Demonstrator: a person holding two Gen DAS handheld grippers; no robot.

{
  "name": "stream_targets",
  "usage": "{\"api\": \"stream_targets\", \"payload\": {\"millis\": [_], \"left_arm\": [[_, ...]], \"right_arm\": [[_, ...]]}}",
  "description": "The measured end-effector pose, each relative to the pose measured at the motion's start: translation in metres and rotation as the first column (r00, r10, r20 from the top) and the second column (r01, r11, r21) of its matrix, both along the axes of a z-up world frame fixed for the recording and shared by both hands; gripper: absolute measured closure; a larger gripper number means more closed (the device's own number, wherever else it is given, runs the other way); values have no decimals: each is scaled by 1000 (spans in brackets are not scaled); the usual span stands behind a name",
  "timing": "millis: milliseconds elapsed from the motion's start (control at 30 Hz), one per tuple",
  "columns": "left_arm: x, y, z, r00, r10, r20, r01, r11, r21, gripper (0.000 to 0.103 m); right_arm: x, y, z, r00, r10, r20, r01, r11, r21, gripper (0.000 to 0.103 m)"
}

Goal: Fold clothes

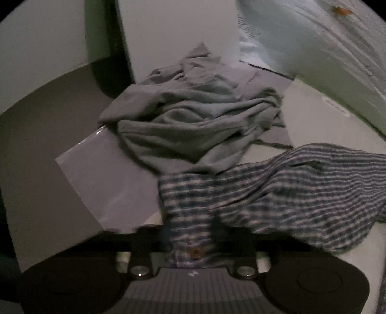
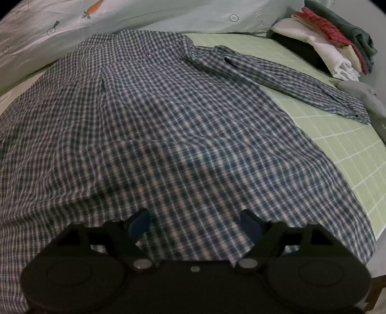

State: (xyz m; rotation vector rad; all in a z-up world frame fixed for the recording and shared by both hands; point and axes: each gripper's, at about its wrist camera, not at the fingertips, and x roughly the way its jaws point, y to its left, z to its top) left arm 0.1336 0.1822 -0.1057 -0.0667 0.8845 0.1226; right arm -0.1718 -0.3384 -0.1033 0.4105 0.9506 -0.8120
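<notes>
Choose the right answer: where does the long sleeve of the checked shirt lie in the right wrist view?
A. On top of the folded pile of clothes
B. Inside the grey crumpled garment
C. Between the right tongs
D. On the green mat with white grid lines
D: the sleeve of the checked shirt stretches flat across the green grid mat, short of the folded pile.

1. The shirt (image 2: 183, 135) is a small check of blue, dark navy and white.
2. The mat (image 2: 337, 135) under it is pale green with a white grid.
3. The crumpled garment (image 1: 193, 120) is plain grey.
4. The bedding (image 2: 144, 17) is pale blue-white with orange carrot prints.
5. The folded stack (image 2: 337, 46) shows white, cream, red-patterned and dark green layers.
</notes>
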Motion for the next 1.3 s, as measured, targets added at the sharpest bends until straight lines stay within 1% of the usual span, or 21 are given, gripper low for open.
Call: {"api": "stream_targets", "payload": {"millis": [67,133,233,367,433,500,567,633,700,767,833,933,967,1000,1033,1067,1100,1133,1167,1233,1300], "left_arm": [[2,-2,2,1000,19,14,-20,997,80,98],[1,-3,7,998,41,37,-46,987,153,98],[-3,-1,18,996,60,61,-67,989,131,98],[-16,-15,38,994,39,104,-50,994,101,99],[-24,-29,49,992,5,128,-15,997,77,99],[-32,-53,61,986,-66,156,54,995,84,99],[-38,-83,71,972,-156,177,140,985,100,99],[-46,-114,79,952,-236,196,224,971,82,99],[-53,-146,85,929,-301,216,300,953,42,99],[-63,-185,93,898,-371,238,386,922,-19,99],[-76,-223,98,856,-451,253,481,874,-73,99],[-99,-280,105,777,-565,276,614,777,-140,98],[-108,-297,104,745,-606,278,656,742,-141,94],[-118,-314,104,709,-647,278,694,710,-120,92],[-128,-328,104,678,-682,275,723,686,-80,85],[-135,-337,103,657,-705,266,738,673,-38,67],[-141,-344,101,641,-726,250,748,664,8,55],[-144,-347,98,637,-734,235,748,663,45,29],[-145,-347,96,649,-727,225,734,676,68,20],[-142,-340,90,700,-688,190,687,722,84,17],[-136,-329,85,757,-638,143,633,770,85,15]], "right_arm": [[-1,0,0,1000,1,-7,-1,1000,-8,19],[-1,-3,1,1000,1,-14,-1,1000,-12,19],[-6,-7,3,1000,-1,-19,0,1000,-11,19],[-17,-13,4,1000,0,-17,-1,1000,-12,19],[-22,-15,5,1000,2,-16,-2,1000,-13,19],[-28,-19,5,1000,-3,-9,3,1000,-11,19],[-35,-26,5,1000,-12,2,12,1000,-5,19],[-41,-32,4,1000,-22,12,22,1000,-1,19],[-48,-39,4,999,-30,24,30,1000,-1,19],[-55,-46,4,999,-38,37,38,999,-2,19],[-63,-52,6,998,-48,51,48,999,-5,19],[-78,-65,9,994,-76,73,77,997,-11,19],[-84,-69,10,993,-87,81,88,996,-14,19],[-88,-74,11,992,-97,85,99,995,-19,19],[-91,-77,11,990,-108,86,111,993,-27,19],[-92,-79,12,990,-115,83,119,992,-40,18],[-94,-82,13,989,-122,81,127,991,-53,18],[-93,-83,14,989,-126,79,131,989,-69,16],[-92,-83,15,989,-119,83,126,988,-90,14],[-88,-84,18,990,-104,90,115,985,-132,2],[-79,-83,20,992,-64,111,81,984,-157,0]]}}
